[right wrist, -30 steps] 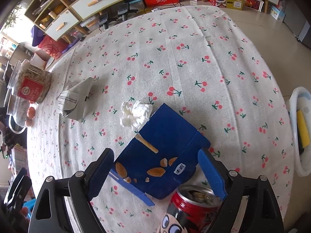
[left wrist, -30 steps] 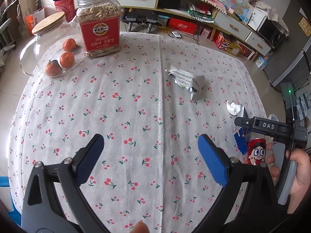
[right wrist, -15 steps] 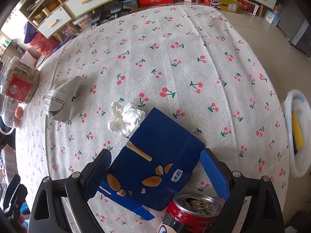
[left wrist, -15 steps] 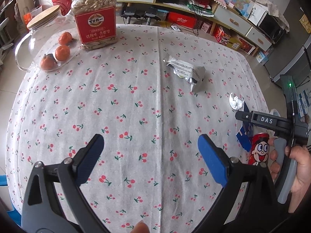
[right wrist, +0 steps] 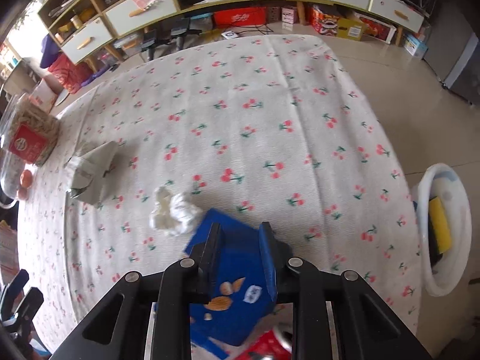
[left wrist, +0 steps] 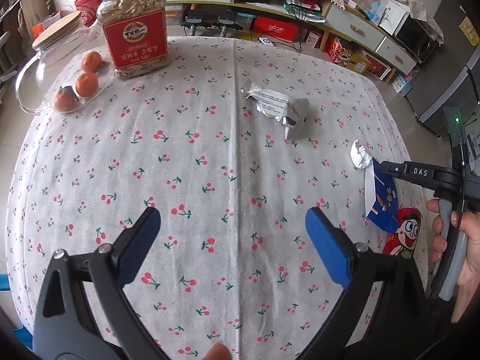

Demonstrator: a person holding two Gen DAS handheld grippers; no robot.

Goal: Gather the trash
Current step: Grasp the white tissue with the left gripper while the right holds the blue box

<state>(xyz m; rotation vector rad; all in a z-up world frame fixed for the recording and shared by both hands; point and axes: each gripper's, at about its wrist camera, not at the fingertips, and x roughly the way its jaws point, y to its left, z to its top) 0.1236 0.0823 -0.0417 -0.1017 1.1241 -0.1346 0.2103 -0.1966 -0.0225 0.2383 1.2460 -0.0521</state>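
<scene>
A flattened blue snack box lies at the table's right edge and stands tilted on its edge in the left wrist view. My right gripper is closing on it, with the box pinched between the two pads. A red cartoon can stands just behind the box. A crumpled white tissue lies to the left of the box. Further left is a silver wrapper. My left gripper hangs open over bare cloth, holding nothing.
A white bin with a yellow item inside stands on the floor, right of the table. At the far left corner are a seed jar and a glass jug holding oranges. Shelves and boxes line the far wall.
The right gripper's jaws went from wide apart to narrow around the blue box, and the box tipped up onto its edge. The left gripper stayed put and open.
</scene>
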